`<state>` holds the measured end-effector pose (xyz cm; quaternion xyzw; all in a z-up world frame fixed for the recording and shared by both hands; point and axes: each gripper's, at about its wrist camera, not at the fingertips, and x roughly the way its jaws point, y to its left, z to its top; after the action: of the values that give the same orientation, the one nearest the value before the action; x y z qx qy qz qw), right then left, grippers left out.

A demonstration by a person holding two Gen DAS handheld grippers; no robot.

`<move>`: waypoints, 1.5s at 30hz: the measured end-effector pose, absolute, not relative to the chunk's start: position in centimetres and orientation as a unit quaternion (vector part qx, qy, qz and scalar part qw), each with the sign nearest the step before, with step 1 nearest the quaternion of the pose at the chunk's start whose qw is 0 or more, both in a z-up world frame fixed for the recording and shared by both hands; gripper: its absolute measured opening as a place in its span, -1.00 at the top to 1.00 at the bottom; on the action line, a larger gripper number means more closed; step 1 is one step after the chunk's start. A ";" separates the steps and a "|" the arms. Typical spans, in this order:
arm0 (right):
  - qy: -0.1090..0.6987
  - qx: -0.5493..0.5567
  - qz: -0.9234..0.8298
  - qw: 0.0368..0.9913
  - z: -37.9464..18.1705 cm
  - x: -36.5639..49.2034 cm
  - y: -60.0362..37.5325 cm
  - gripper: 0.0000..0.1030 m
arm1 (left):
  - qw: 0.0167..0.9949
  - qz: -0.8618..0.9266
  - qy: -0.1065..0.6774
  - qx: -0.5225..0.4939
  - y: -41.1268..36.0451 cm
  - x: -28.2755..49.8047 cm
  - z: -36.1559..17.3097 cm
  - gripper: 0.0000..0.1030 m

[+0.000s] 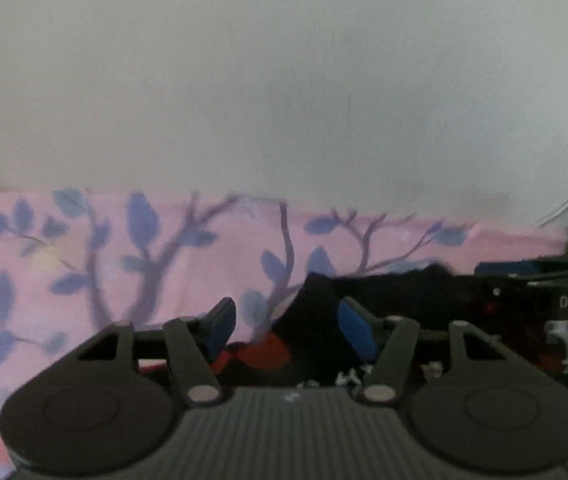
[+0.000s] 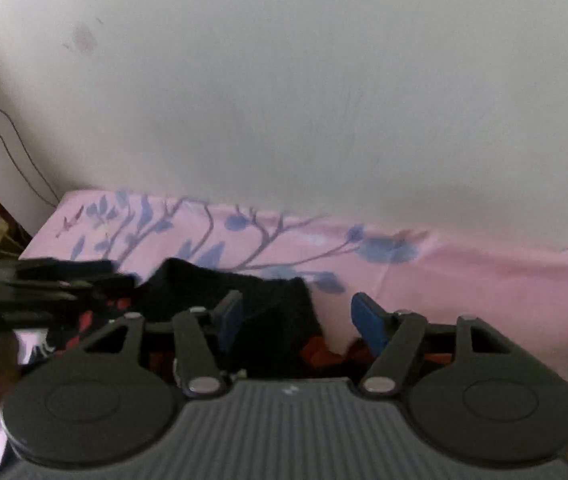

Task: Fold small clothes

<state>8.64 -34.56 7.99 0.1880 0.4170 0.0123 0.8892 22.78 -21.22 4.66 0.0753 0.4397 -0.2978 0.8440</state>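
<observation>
The garment (image 1: 384, 300) is a small dark piece, black with red patches, lying on a bed covered by a pink sheet (image 1: 83, 272) printed with blue leaves and purple branches. It sits toward the near side of the bed, well short of the far edge where the sheet meets the white wall (image 1: 284, 80). One peak of the cloth stands up in a soft ridge rather than lying flat; in the right wrist view the same ridge (image 2: 243, 292) shows between and beyond the gripper pads.

Handling judgement: the cloth appears light, limp and without stiffness. It should drape from any pinch point and will not hold a crease unaided. It is not fragile. The sheet beneath is also loose fabric and may be caught together with the garment if the pinch goes too deep.

Recommended hold: pinch at an edge or corner, one per gripper, so the fold line falls between the two holds. The raised ridge offers an easy pinch point.

The left gripper (image 1: 286, 322) has its blue pads spread apart, with a corner of the garment lying between them, not clamped. The right gripper (image 2: 298, 318) is likewise spread, with the garment's right edge lying in the gap between the pads, not clamped. Each gripper is visible at the margin of the other's view, so the two are near one another across the garment.
</observation>
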 end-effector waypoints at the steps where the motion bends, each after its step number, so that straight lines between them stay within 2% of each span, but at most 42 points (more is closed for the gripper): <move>1: 0.422 0.185 0.013 0.887 7.5 8.9 -34.5 -0.10 | 0.846 -0.295 0.435 0.087 -21.9 22.9 4.0 0.15; 2: 0.415 0.178 0.011 0.892 7.5 8.8 -34.2 0.33 | 0.852 -0.298 0.418 0.098 -22.1 22.5 3.8 0.43; 3: 0.412 0.171 0.018 0.895 7.6 8.8 -34.1 0.81 | 0.843 -0.319 0.424 0.090 -22.3 22.4 3.9 0.82; 5: 0.393 0.179 0.027 0.902 8.5 8.3 -34.0 0.90 | 0.846 -0.318 0.421 0.082 -22.2 21.8 5.0 0.82; 10: 0.321 0.166 0.048 0.931 14.7 2.1 -32.0 0.91 | 0.865 -0.355 0.347 0.075 -18.9 15.4 10.8 0.83; 15: 0.264 0.108 0.089 0.954 19.5 -11.0 -27.9 0.91 | 0.875 -0.403 0.262 0.061 -11.8 3.6 15.0 0.82; 18: 0.257 0.091 0.097 0.957 18.4 -19.4 -25.5 0.91 | 0.870 -0.414 0.263 0.049 -7.9 -3.5 13.5 0.82; 21: 0.286 0.062 0.068 0.954 14.3 -24.2 -22.5 0.85 | 0.858 -0.414 0.298 0.060 -6.3 -8.0 9.8 0.64; 22: 0.299 0.051 0.057 0.951 12.5 -25.3 -21.6 0.75 | 0.851 -0.413 0.318 0.065 -6.2 -8.8 8.4 0.52; 23: 0.309 0.052 0.054 0.948 11.6 -25.9 -21.2 0.54 | 0.846 -0.409 0.335 0.068 -5.8 -9.5 7.4 0.51; 24: 0.313 0.061 0.053 0.946 10.9 -26.6 -21.3 0.42 | 0.843 -0.403 0.349 0.067 -5.4 -9.5 6.6 0.52; 26: 0.288 0.083 0.049 0.953 11.4 -27.9 -21.9 0.37 | 0.847 -0.389 0.360 0.050 -4.0 -9.3 7.0 0.51; 28: 0.241 0.101 0.033 0.965 13.3 -29.0 -22.9 0.28 | 0.861 -0.373 0.345 0.022 -2.4 -9.0 8.7 0.34; 29: 0.217 0.107 0.023 0.970 14.2 -29.2 -23.4 0.16 | 0.869 -0.364 0.336 0.009 -1.8 -8.8 9.4 0.30; 31: 0.188 0.116 0.005 0.975 15.1 -28.4 -23.9 0.09 | 0.880 -0.349 0.322 -0.002 -2.0 -7.6 10.3 0.28; 35: 0.196 0.130 -0.016 0.972 14.3 -24.6 -24.6 0.10 | 0.885 -0.320 0.336 0.013 -4.7 -3.8 8.7 0.32; 39: 0.255 0.125 -0.061 0.957 10.9 -20.0 -25.6 0.12 | 0.889 -0.279 0.363 0.032 -6.2 0.2 5.5 0.34; 41: 0.280 0.129 -0.085 0.947 8.6 -19.1 -26.9 0.30 | 0.893 -0.277 0.352 0.038 -6.8 1.3 4.4 0.29; 42: 0.262 0.131 -0.084 0.953 8.1 -19.0 -27.1 0.31 | 0.896 -0.274 0.347 0.039 -7.0 1.3 4.2 0.29; 45: 0.276 0.127 -0.091 0.948 8.9 -18.8 -26.5 0.24 | 0.897 -0.266 0.351 0.048 -7.3 0.9 4.4 0.29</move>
<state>-18.83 -26.51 8.88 0.1272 0.2765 -0.0907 0.9482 0.85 -7.30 4.45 0.0480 0.3509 -0.2660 0.8966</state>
